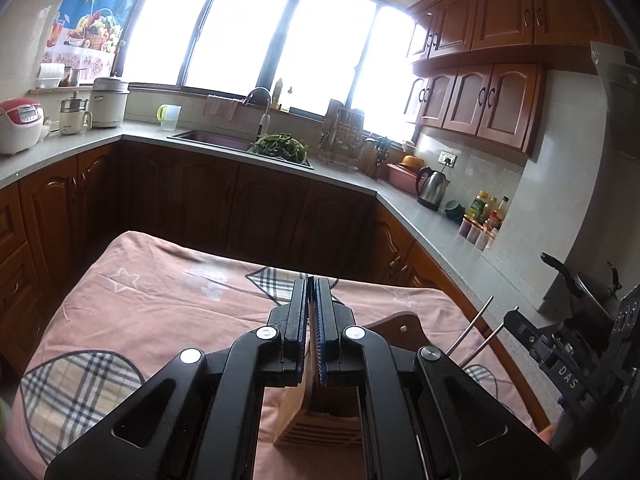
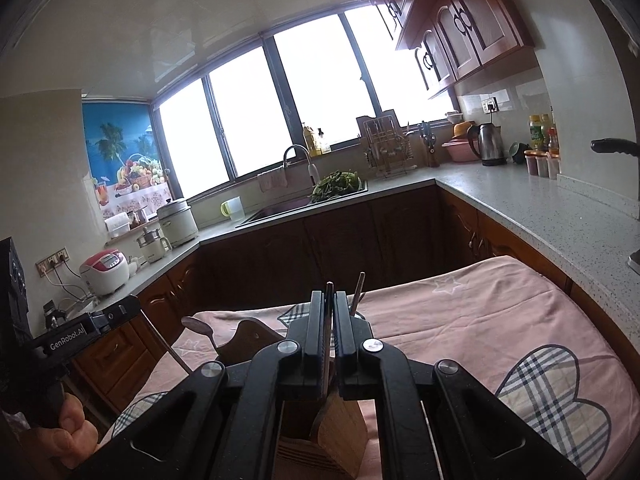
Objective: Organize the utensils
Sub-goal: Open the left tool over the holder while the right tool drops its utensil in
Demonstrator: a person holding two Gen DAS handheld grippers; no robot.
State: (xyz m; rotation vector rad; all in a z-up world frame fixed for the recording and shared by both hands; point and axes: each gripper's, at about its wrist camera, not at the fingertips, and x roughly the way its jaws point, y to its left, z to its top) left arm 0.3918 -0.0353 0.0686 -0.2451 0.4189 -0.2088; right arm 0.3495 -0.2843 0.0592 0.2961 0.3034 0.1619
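Two tools shut, left tool [image 1: 311, 280], right tool [image 2: 329, 292], w/ table edge [image 2: 560, 280] nearby

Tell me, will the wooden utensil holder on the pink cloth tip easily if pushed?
Probably somewhat: the wooden utensil holder looks tall and narrow, and it stands on soft pink cloth. Being solid-looking wood, it should stay stiff.

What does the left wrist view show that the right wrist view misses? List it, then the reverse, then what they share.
Left wrist only: a close look at the left gripper shut on a thin brown utensil, and a dark pot's body.
Right wrist only: a close look at the right gripper shut on a dark utensil handle, plus a wooden spoon, a hand and a wall socket.
Both: the pink cloth, wooden holder, sink, kettle and rice cooker.
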